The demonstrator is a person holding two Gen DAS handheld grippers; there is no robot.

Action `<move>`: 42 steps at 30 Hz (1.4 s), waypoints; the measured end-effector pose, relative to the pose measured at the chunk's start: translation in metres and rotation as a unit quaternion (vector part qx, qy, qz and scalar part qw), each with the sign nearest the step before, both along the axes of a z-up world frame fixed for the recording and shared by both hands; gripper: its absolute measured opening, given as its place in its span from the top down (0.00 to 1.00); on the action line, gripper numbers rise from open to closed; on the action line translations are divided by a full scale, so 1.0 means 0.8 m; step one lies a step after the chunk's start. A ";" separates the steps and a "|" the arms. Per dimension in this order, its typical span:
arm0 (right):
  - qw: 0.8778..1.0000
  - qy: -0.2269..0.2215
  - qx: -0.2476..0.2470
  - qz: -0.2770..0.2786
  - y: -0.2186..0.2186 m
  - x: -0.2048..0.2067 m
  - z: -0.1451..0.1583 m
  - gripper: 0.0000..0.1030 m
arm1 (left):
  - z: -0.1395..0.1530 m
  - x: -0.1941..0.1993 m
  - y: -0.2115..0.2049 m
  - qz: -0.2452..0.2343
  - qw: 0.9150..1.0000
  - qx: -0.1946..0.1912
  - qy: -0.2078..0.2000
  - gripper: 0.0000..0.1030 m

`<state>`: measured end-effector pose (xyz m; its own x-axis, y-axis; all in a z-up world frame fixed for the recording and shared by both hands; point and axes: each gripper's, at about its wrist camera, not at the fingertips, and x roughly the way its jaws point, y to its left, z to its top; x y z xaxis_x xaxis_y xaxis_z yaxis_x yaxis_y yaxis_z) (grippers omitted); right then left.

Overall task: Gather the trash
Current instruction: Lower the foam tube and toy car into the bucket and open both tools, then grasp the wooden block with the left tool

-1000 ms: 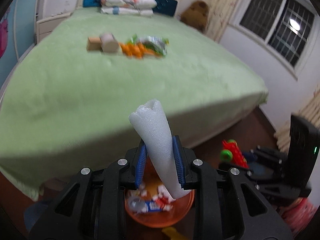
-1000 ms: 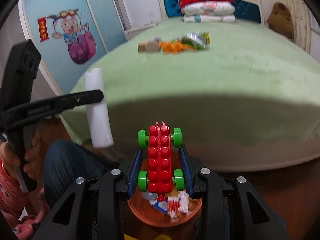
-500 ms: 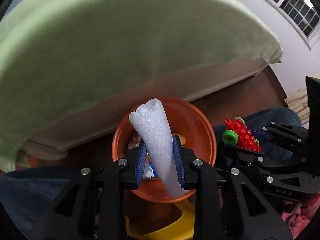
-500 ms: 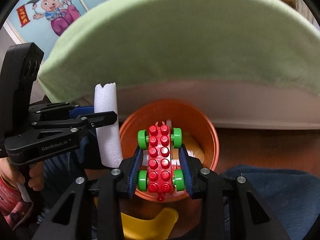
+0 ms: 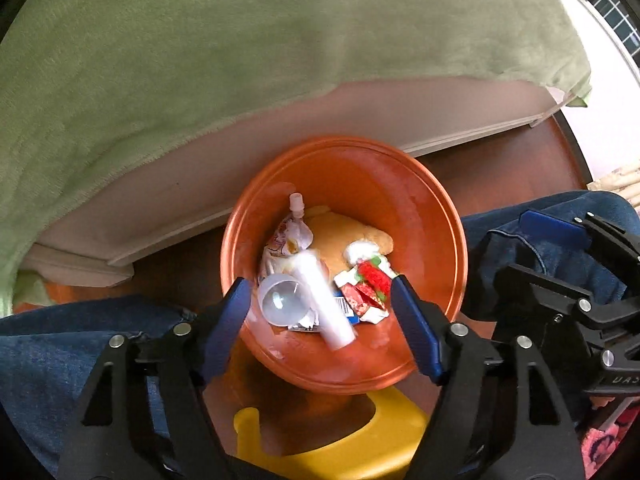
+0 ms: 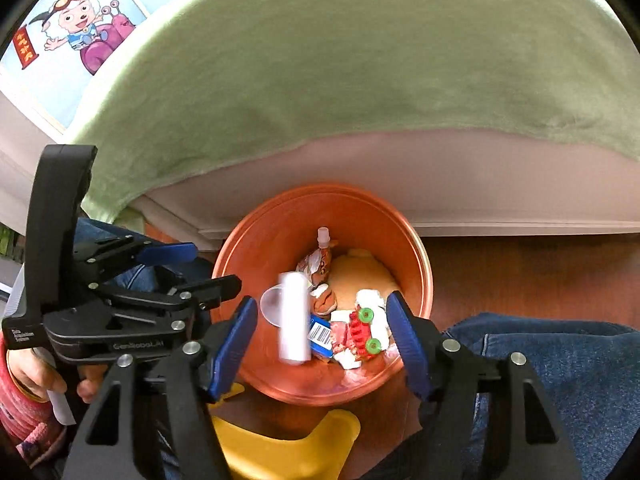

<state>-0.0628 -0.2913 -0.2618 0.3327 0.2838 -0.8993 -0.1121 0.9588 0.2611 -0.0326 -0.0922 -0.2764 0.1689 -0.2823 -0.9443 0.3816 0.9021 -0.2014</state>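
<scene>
- The left gripper (image 5: 320, 308) points steeply down over the orange bin (image 5: 436, 208); its blue-padded jaws have just been opening and now stand wide, with nothing between the pads.
- The white foam tube (image 5: 324, 300) it carried is free of the pads and blurred, lying across the litter inside the bin, between and below the two spread fingers as the left wrist view shows it.
- The right gripper (image 6: 322, 328) also points down at the bin; its jaws have likewise just been opening and grip nothing.
- The red toy block car (image 6: 362, 332), studded on top with green wheels, lies loose in the bin among the wrappers, nearer the right-hand pad than the left one.
- The foam tube is a matte, slightly grainy cylinder; the bin is a round, smooth, glossy plastic tub.
- Inside the bin are also a crumpled spouted drink pouch (image 5: 290, 232), a clear plastic cup (image 5: 282, 300) on its side, red-and-white wrappers (image 5: 360, 292), a blue carton with a barcode (image 6: 320, 334) and something pale yellow (image 5: 344, 232) at the bottom.
- The bin stands on a dark wooden floor (image 6: 520, 272) just beside the bed, whose fuzzy green blanket (image 5: 240, 48) hangs over the edge.
- A yellow plastic stool (image 5: 320, 440) sits just in front of the bin, between the person's denim-clad legs (image 6: 560, 360).
</scene>
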 end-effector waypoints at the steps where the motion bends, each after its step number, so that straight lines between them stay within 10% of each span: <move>1: 1.000 0.001 0.000 -0.001 0.000 0.000 0.000 0.36 | 0.002 -0.002 0.001 0.001 1.000 0.001 -0.001 0.30; 28: 1.000 -0.004 0.012 -0.018 -0.007 0.000 0.011 0.35 | 0.021 -0.005 0.011 0.004 1.000 -0.002 -0.005 0.30; 42: 0.997 -0.052 0.051 -0.023 -0.017 -0.004 0.054 0.32 | 0.196 0.077 0.058 0.046 0.985 -0.076 -0.149 0.21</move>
<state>-0.0657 -0.3046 -0.2188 0.4384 0.3534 -0.8264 -0.0999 0.9329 0.3460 0.0288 -0.0460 -0.1195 0.4641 -0.3872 -0.7966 0.3630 0.9035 -0.2277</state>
